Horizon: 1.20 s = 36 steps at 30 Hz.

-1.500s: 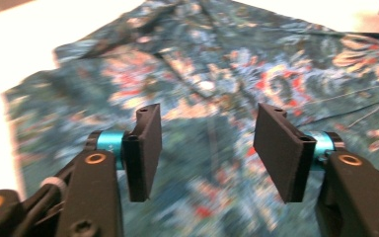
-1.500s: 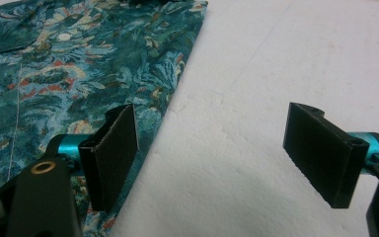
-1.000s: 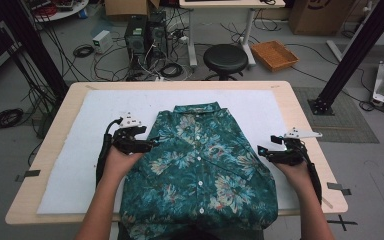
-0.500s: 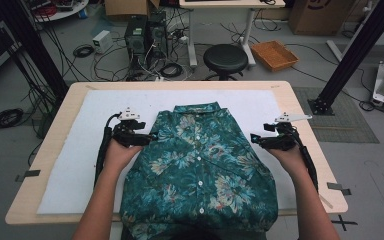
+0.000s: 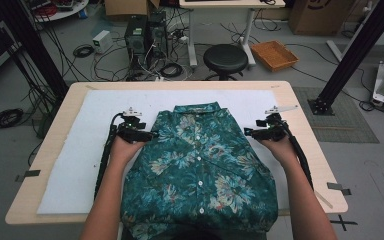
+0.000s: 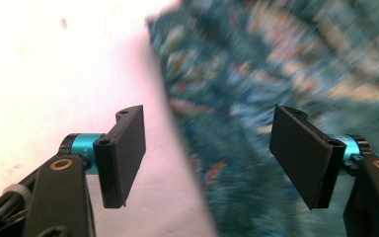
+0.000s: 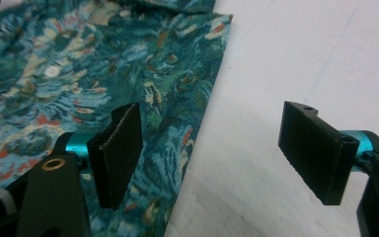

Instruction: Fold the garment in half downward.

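Note:
A teal flower-print shirt [image 5: 200, 170] lies buttoned and face up on the white mat [image 5: 80, 160], collar away from me, hem hanging over the near table edge. My left gripper [image 5: 150, 135] hovers at the shirt's left edge near the shoulder, open; in the left gripper view that gripper [image 6: 207, 158] straddles the blurred shirt edge [image 6: 256, 98]. My right gripper [image 5: 247, 132] is open at the shirt's right edge; in the right gripper view the gripper [image 7: 212, 158] spans the shirt border [image 7: 128, 74] and the mat [image 7: 301, 59]. Nothing is between either pair of jaws.
The wooden table [image 5: 300, 115] carries the mat. Behind it stand a black stool [image 5: 225, 57], a computer tower [image 5: 136, 35], tangled cables [image 5: 80, 50] and an orange tray [image 5: 274, 54] on the floor. A black frame leg [image 5: 350, 55] rises at the right.
Both grippers have moved away from me along the shirt's sides toward its shoulders and closer to its edges. The shirt has not shifted.

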Tool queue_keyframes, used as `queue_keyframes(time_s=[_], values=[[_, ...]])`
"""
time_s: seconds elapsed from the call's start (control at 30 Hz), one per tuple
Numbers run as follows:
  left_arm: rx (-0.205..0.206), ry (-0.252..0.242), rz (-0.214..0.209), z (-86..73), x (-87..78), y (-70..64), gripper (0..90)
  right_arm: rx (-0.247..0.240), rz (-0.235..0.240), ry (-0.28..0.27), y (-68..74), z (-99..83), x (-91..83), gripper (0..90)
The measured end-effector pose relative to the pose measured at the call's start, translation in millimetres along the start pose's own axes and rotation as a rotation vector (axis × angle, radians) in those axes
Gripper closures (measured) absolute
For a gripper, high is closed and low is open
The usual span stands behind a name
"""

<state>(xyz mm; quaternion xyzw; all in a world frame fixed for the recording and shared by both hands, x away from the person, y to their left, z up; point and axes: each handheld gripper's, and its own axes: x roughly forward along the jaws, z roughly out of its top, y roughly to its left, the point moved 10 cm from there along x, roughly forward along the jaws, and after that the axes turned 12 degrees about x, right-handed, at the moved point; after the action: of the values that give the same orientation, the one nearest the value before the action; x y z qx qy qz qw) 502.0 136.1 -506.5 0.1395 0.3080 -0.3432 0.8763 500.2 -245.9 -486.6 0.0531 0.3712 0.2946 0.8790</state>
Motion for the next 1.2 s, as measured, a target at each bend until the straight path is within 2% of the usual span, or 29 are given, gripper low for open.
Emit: queue_keyframes(time_s=[0.07,0.1,0.13,0.17,0.27,0.33,0.4,0.53,0.6,0.67,0.73,0.77,0.9,1.2], values=[[0.026,0.044,-0.002,0.3,5.9,0.7,29.9,-0.006,-0.004,0.029,0.0,-0.6,10.6,29.2],[0.036,0.026,0.014,2.4,7.5,2.4,29.9,-0.002,-0.008,0.042,-0.5,-1.4,14.4,29.8],[0.021,0.018,0.018,2.2,8.6,4.4,30.4,0.002,-0.015,0.06,-1.8,-2.8,20.6,32.7],[0.006,0.031,0.016,-1.1,10.2,6.4,31.4,0.004,-0.027,0.081,-2.5,-4.7,24.8,37.0],[0.008,0.034,0.032,-2.9,8.2,9.2,39.3,-0.02,-0.073,0.118,-4.2,-9.5,33.8,45.3],[0.007,0.047,0.035,-3.2,6.3,7.1,44.9,-0.033,-0.092,0.113,-5.1,-8.7,33.0,52.1],[0.019,0.06,0.036,-4.1,5.1,5.5,49.9,-0.019,-0.067,0.12,-2.6,-9.8,32.0,58.6],[0.036,0.075,0.04,-4.7,3.5,3.0,58.4,-0.038,-0.049,0.126,3.2,-11.7,32.8,69.5],[0.037,0.077,0.023,-4.3,2.9,0.1,66.6,-0.039,-0.016,0.134,8.4,-13.2,34.0,77.6],[0.036,0.074,0.006,-4.1,2.8,-1.9,73.5,-0.04,-0.025,0.131,9.1,-13.3,34.8,83.7],[0.028,0.069,-0.021,-4.2,2.3,-3.0,80.3,-0.024,0.0,0.127,9.4,-12.6,35.0,89.2],[0.017,0.065,-0.041,-4.2,2.6,-4.8,85.3,-0.021,0.004,0.13,9.0,-12.8,34.7,90.0],[0.019,0.058,-0.054,-3.3,2.5,-5.9,87.0,-0.018,0.021,0.123,10.0,-10.9,32.4,90.0],[0.034,0.049,-0.048,-0.4,-1.3,-6.7,87.0,-0.043,0.023,0.098,11.8,-5.6,23.8,90.0]])
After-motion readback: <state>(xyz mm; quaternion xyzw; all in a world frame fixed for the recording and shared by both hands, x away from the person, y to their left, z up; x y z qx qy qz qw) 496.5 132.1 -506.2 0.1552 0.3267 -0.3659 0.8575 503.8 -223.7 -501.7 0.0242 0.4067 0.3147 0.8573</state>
